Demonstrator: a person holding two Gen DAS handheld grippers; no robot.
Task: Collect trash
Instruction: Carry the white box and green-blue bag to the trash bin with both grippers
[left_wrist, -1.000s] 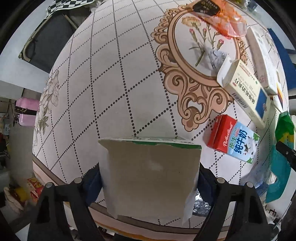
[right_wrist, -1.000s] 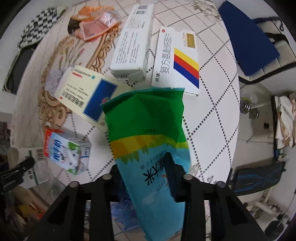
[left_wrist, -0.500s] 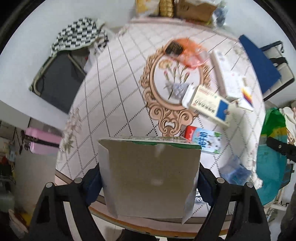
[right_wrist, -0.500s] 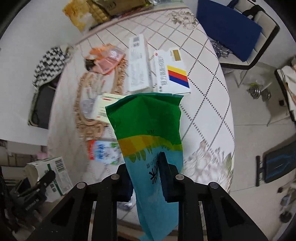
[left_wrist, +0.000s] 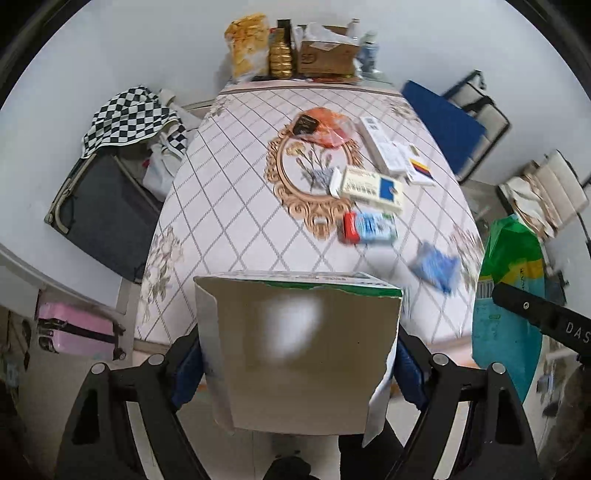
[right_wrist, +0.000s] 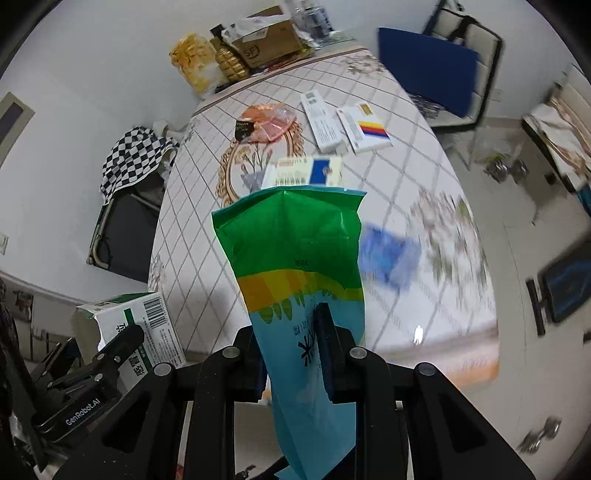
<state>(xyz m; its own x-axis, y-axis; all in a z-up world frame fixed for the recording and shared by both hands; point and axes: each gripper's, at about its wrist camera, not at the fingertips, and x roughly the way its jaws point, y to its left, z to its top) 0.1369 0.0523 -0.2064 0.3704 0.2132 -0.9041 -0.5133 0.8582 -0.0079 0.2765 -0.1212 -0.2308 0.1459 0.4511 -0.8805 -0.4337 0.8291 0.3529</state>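
My left gripper (left_wrist: 299, 365) is clamped wide on an empty white-and-green cardboard carton (left_wrist: 299, 354) with a torn flap, pads on its two side walls. It's light and fairly stiff, but I judge it crushable if squeezed harder; the side walls near the closed end are the right hold, not the ragged torn edge. My right gripper (right_wrist: 291, 354) is pinched nearly closed on a flat green, yellow and teal plastic pouch (right_wrist: 299, 258), held at its teal lower part. The jaws have just been closing, with the film between them. The pouch is featherlight, floppy and slick, so it could slide out; the grip is best kept well in from the edge.

Both items are lifted clear of the table with the diamond-pattern cloth (left_wrist: 229, 177), out past its near edge. On the table I see a red-and-blue milk carton (left_wrist: 369, 227), a white-and-blue medicine box (left_wrist: 369, 188), a long white box (left_wrist: 380, 146), a white box with yellow-red-blue stripes (right_wrist: 367, 127), an orange plastic wrapper (left_wrist: 323, 125) and a crumpled blue wrapper (left_wrist: 436, 266).

Compared with a second ago, both cameras are much higher and pulled back: then the table filled the views, now the whole tabletop, floor, chairs and far-end clutter show. Carton and pouch sit the same in the jaws. The remaining litter looks unmoved; the near edge is blurred.
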